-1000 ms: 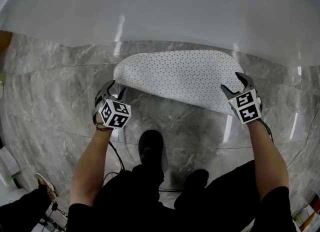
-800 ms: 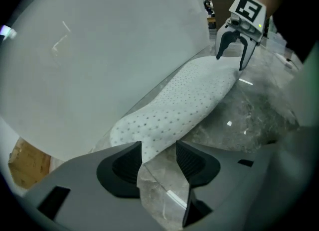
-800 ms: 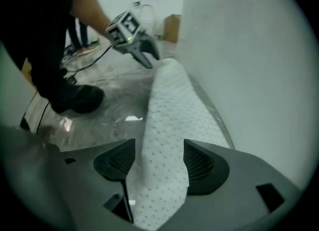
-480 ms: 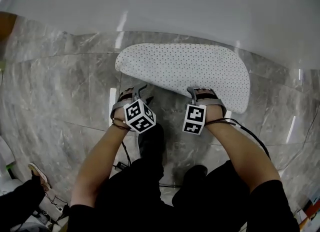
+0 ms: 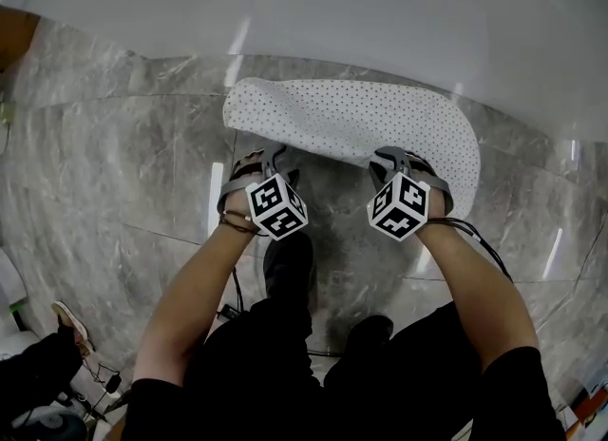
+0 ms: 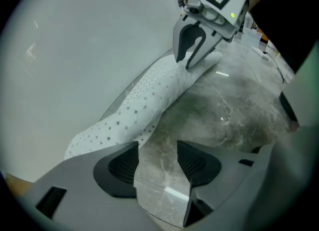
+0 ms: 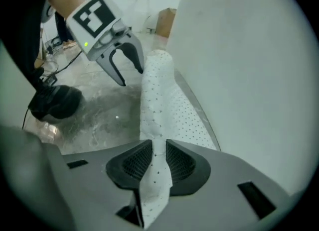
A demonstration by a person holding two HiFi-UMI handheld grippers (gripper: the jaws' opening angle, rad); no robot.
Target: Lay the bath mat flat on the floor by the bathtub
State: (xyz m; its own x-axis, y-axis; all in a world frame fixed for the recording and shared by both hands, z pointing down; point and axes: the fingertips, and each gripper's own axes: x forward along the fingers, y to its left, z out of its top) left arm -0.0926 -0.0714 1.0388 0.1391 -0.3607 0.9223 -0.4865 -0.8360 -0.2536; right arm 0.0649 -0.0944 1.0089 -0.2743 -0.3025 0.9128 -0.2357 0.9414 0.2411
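Here the right gripper (image 7: pixel 153 148) has just been closing its jaws, and they now pinch a fold of the bath mat (image 7: pixel 159 105). The white dotted cloth runs up between the two ribbed pads (image 7: pixel 133 161) and out past their tips. The left gripper (image 6: pixel 157 148) holds nothing. Its jaws stand apart with only the grey marble floor (image 6: pixel 224 110) showing between them, and the mat's near edge lies just beside the tip of one jaw without being caught.

In the head view both grippers point steeply down, side by side, at the mat's near long edge. The left one is toward the mat's left end and the right one toward its right half. Each carries its marker cube on top, and the person's bare forearms reach down to them from dark sleeves.

The mat itself lies on the floor right along the foot of the white bathtub (image 5: pixel 313 11), its far edge against the tub's curved wall. It is not flat: seen from either gripper it forms a long raised roll, with the near edge lifted off the marble.

A black shoe (image 5: pixel 288 273) stands on the floor just behind the grippers, between the arms. A thin cable (image 5: pixel 465 235) trails from the right gripper back along the arm. Farther off, in the right gripper view, a cardboard box (image 7: pixel 166 21) stands beyond the tub's end.
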